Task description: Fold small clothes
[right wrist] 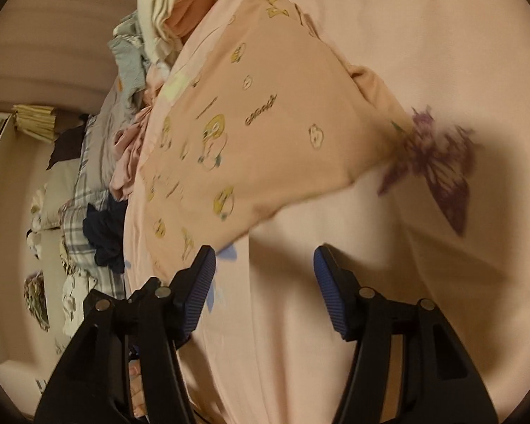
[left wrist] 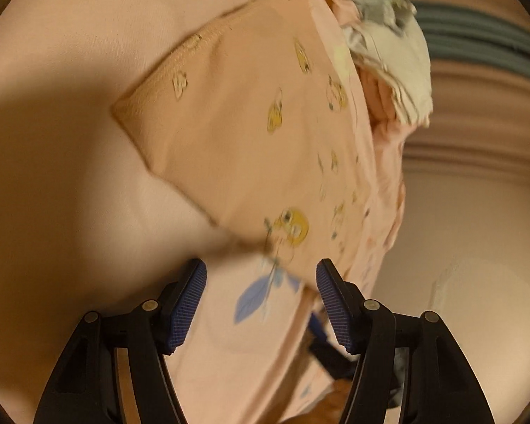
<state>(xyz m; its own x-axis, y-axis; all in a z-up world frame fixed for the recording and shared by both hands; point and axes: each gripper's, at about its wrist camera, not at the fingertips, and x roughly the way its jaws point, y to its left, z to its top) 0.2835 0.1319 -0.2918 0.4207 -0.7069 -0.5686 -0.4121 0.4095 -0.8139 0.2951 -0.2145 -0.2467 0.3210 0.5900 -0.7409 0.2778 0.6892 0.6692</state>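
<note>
One small garment [left wrist: 236,120], peach with yellow cartoon-bird prints, lies spread on a pink bed sheet [left wrist: 70,53] just ahead of both tools. It reads as already folded at least once: its outline is a compact, straight-edged shape, with a stitched hem along the far-left edge in the left wrist view. Whether another fold is meant, I cannot tell.

The left hand-held gripper [left wrist: 261,304] stands about half open with nothing clamped; the near edge of the garment and a blue leaf print on the sheet lie in the gap, but the pads do not press on cloth. The right hand-held gripper [right wrist: 265,293] is likewise half open and empty, over bare sheet, with the garment's near corner just beside its left finger. A purple butterfly print [right wrist: 438,166] marks the sheet to the right.

Plenty seems left. A heap of unfolded clothes [right wrist: 159,35], in cream, grey and pink, sits at the far side beyond the garment, and further plaid and dark pieces [right wrist: 95,219] lie to the left in the right wrist view.
</note>
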